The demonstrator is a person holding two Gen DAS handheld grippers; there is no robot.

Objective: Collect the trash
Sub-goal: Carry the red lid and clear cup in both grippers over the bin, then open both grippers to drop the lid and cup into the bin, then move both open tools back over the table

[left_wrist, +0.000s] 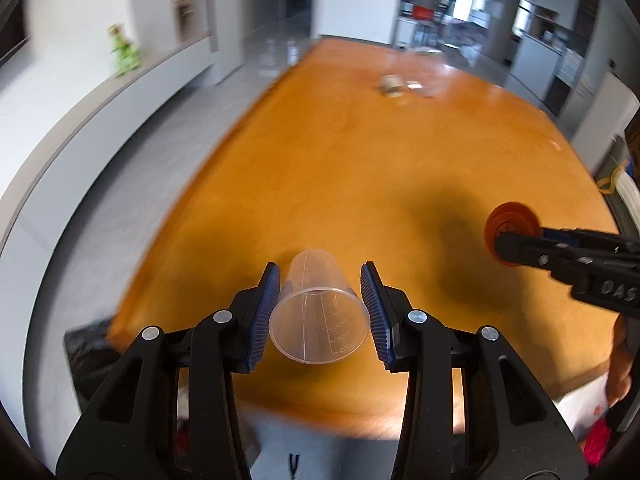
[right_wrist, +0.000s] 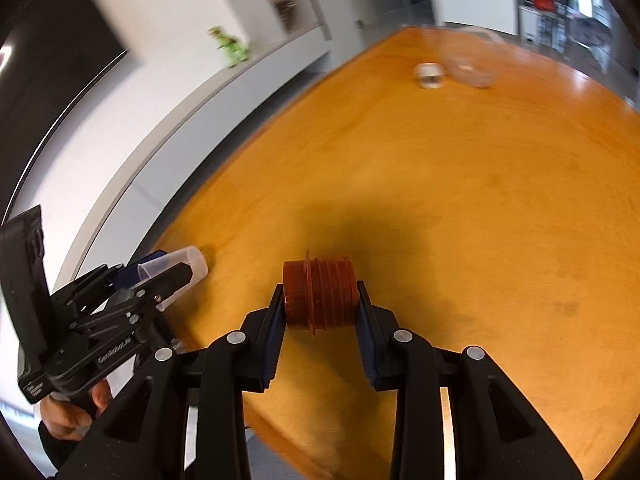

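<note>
Left gripper clamps the clear cup, right gripper grips the ribbed orange piece, both mid-carry over the table; next, a bin to drop them in.

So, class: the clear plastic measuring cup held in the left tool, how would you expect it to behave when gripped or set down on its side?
The clear measuring cup looks thin-walled, so it is probably light and may flex if the left tool squeezes harder. Its smooth surface could slip between the pads. Being round and tapered, it would likely roll in a curve on the wooden table.
</note>
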